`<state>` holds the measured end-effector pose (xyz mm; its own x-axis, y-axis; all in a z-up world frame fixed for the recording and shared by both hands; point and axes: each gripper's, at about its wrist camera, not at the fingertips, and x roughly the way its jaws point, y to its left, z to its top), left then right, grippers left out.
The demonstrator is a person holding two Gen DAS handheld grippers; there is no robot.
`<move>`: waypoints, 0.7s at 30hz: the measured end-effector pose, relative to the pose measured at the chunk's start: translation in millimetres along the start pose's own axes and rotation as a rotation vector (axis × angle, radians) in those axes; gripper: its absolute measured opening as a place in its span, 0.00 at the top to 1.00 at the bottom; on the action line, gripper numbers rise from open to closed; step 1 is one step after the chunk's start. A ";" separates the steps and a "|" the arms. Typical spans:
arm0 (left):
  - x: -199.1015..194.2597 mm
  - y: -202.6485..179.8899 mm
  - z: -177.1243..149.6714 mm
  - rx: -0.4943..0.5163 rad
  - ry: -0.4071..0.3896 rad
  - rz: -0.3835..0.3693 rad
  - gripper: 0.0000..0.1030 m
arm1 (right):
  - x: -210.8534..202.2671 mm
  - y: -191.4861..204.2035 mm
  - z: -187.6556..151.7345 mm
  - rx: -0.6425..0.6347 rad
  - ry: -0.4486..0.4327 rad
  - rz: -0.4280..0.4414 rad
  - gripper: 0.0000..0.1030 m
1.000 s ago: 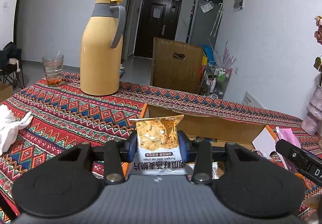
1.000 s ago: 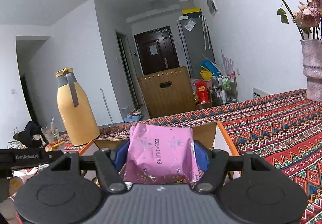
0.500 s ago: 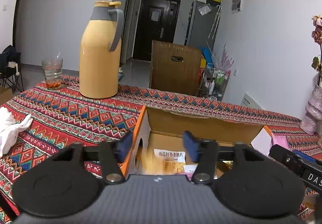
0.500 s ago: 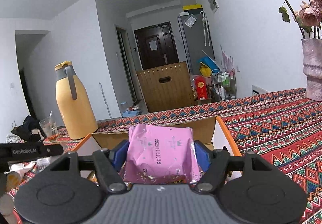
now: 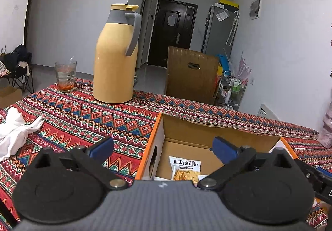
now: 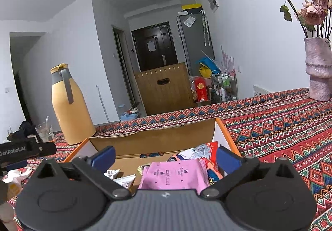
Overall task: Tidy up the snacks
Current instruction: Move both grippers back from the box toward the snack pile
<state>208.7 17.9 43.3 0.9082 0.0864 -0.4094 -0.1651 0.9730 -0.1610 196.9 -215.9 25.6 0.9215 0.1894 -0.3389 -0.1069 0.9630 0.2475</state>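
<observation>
With both packets dropped: left gripper (image 5: 162, 148) and right gripper (image 6: 165, 157) released, just opened, above box (image 5: 207, 133).

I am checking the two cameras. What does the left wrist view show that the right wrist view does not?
Only the left wrist view shows the white cloth and the oat crisp packet lying in the box. Only the right wrist view shows the vase with dried roses, the pink packet and the red snack bags. Both show the cardboard box, the yellow jug, the glass and the patterned tablecloth.
</observation>
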 end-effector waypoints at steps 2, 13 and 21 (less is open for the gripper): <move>0.0 0.0 -0.5 0.001 0.003 0.000 0.00 | 0.0 -0.4 0.0 0.000 0.000 -0.003 0.00; -13.1 -1.2 4.7 -0.007 -0.026 -0.012 0.00 | -6.4 -1.5 4.4 0.002 -0.015 -0.010 0.00; -26.1 1.8 15.7 -0.032 -0.035 0.004 0.00 | -25.2 3.7 17.8 -0.014 -0.043 0.006 0.00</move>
<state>190.7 20.7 67.8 0.9205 0.0980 -0.3781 -0.1803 0.9653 -0.1887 179.9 -220.5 51.3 0.9360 0.1869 -0.2984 -0.1173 0.9646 0.2363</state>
